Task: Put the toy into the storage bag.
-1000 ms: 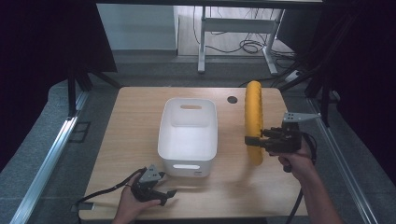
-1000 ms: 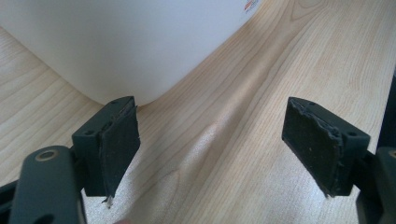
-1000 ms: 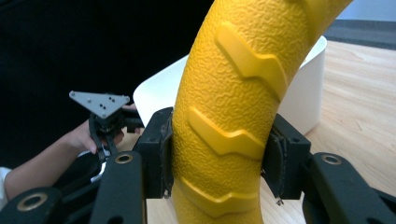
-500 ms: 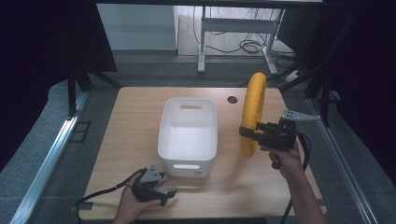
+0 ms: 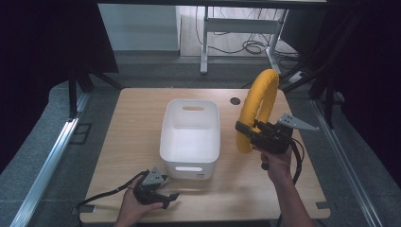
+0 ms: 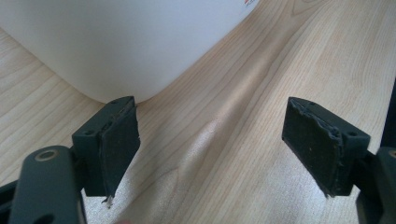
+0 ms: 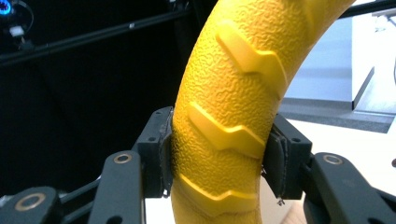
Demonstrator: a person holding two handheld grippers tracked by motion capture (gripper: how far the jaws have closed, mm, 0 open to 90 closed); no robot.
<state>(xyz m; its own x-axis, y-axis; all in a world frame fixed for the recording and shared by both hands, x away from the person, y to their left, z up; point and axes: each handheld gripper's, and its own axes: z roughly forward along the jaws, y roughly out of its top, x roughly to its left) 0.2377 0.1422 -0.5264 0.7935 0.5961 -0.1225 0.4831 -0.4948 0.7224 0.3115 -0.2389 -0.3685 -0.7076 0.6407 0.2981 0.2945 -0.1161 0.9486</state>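
Surroundings: dark curtains on both sides, grey floor, desk legs and loose cables beyond the far edge.
Table (image 5: 127, 142): pale wood, dark round hole (image 5: 235, 101) near the far edge.
Bin (image 5: 191, 137): white, open top, handle slots in both end walls, standing mid-table.
Right gripper (image 5: 247, 132): held up off the table, just right of the bin, jaws pointing towards it.
Right jaws: clenched on the yellow tube (image 5: 256, 107); in the right gripper view (image 7: 217, 156) one pad presses each side of it, no gap visible.
Tube: thick, curved, pebbled skin with raised zigzag ridges (image 7: 233, 93).
Tube position: gripped near its lower end; a short stub hangs below the jaws, the long part arches up and away above them.
Tube contact: the lower end looks clear of the wood in the high view; whether it touches, I cannot tell.
Tube to bin: beside the right wall, outside it, apart.
Left gripper (image 5: 171, 196): low at the near edge, in the person's hand, cable trailing off to the left.
Left jaws: released, spread wide, bare wood between the pads in the left gripper view (image 6: 219, 154).
Ahead of left jaws: a rounded lower corner of the bin (image 6: 116, 42), just past the left pad, not between the pads.
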